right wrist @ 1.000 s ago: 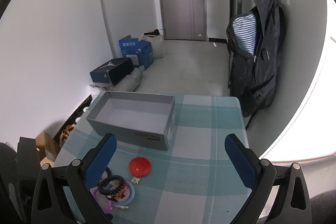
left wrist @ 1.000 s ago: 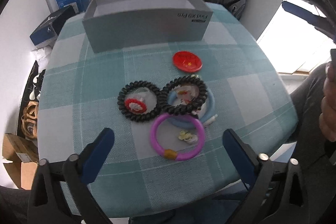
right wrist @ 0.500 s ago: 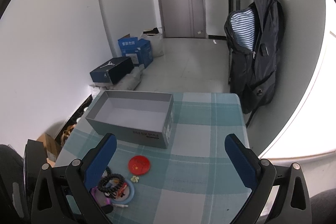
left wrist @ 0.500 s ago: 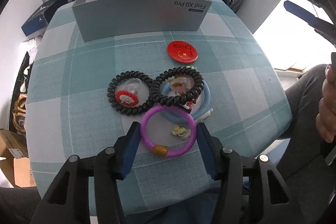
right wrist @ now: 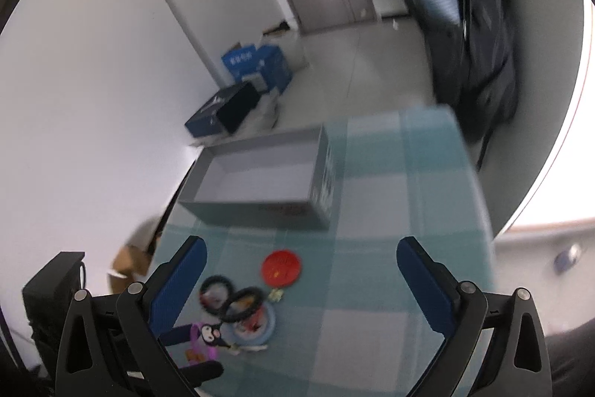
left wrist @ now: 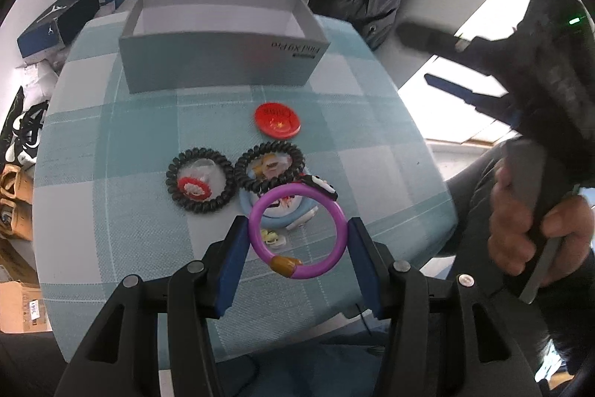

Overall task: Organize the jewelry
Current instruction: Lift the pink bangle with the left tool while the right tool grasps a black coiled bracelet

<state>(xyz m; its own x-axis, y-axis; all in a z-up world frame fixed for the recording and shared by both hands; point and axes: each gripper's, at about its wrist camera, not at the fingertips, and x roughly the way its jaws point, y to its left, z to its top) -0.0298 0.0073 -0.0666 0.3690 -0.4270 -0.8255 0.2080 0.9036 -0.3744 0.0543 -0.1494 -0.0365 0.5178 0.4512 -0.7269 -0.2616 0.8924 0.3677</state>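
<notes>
- The left gripper [left wrist: 295, 240] is clenched on a purple plastic bangle with a gold bead [left wrist: 297, 229], its blue pads pressing the ring's outer edge on either side; the ring looks lifted just clear of the teal-and-white checked tablecloth [left wrist: 130, 218].
- The right gripper [right wrist: 301, 270] hangs spread wide with nothing between its jaws, above the cloth near the round red badge [right wrist: 281, 267].
- An open grey cardboard box [left wrist: 223, 39], seemingly empty, stands at the far side of the table, well apart from the bangle.
- The remaining pieces lie clustered just beyond the bangle: two black spiral hair ties [left wrist: 202, 179], a pale blue ring [left wrist: 293, 216] and a small black cartoon charm [left wrist: 321, 183].
- Risk: the grip is only on two points of a smooth, round rim, so the bangle may pivot or squirt out if the hand tilts during the carry.
- Risk: the charm sits against the bangle's far edge and could snag and get dragged along.
- Risk: a low carry may clip the box's near wall.
</notes>
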